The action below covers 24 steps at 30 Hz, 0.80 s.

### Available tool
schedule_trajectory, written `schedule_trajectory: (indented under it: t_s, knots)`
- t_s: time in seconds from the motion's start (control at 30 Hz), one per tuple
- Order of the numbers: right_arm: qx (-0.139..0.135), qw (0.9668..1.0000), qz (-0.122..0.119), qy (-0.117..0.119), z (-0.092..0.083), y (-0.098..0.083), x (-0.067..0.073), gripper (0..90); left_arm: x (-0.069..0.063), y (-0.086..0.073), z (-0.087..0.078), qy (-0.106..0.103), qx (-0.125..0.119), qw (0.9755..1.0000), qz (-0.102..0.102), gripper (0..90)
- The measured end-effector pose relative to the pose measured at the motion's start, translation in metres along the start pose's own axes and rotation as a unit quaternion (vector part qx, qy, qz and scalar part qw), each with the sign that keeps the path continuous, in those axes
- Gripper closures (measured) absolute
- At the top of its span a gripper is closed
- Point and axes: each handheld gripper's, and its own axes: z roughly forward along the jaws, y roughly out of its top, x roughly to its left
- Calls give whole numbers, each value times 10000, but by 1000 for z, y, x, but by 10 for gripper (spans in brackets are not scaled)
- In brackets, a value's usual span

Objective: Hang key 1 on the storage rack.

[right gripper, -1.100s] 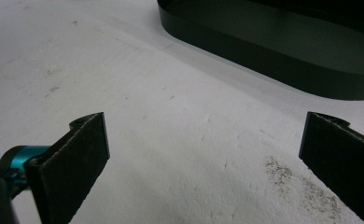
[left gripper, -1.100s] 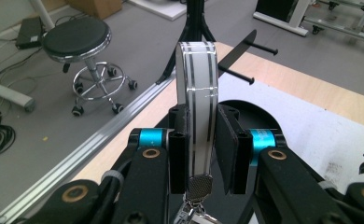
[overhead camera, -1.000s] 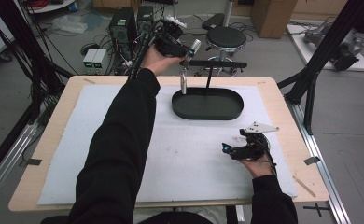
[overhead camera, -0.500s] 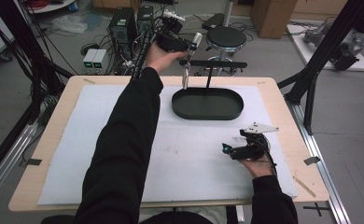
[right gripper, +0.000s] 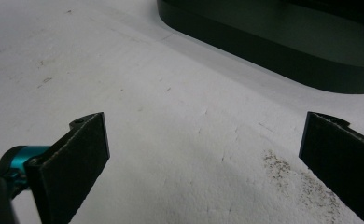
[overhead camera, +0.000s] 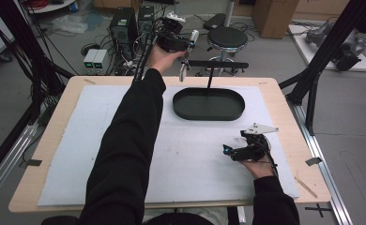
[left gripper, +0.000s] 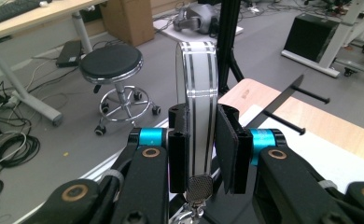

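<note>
Two grippers are in my hands, one far out and one close in. On the left side, my arm in the black sleeve reaches out past the far edge of the table. The left gripper is up in the air there, and its jaws are squeezed tight on a striped strap, white and silver with dark lines. The strap stands up between the jaws, and a little metal piece hangs under it. Past it I see a round black stool on the floor. In the middle, a black oval tray sits on the white mat. On the right, the right gripper rests low on the mat, near the tray, with its jaws wide apart and nothing between them.
</note>
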Motion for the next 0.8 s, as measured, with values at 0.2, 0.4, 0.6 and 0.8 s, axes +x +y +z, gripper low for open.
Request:
schedule_trajectory:
  t_s: [0.2,0.4,0.6,0.8]
  knots:
    - [-1,10000,-8,2,0,0,0,8,3,-8,3,-188,166,9987,-448,451]
    - [36,10000,-17,-6,1,0,1,8,3,-14,2,-593,554,9960,-365,24]
    - [35,10000,-15,-12,1,0,1,8,10,-23,-9,-488,567,9964,-396,17]
    - [36,10000,-18,-22,1,0,1,8,19,-37,-30,-452,418,9972,-426,17]
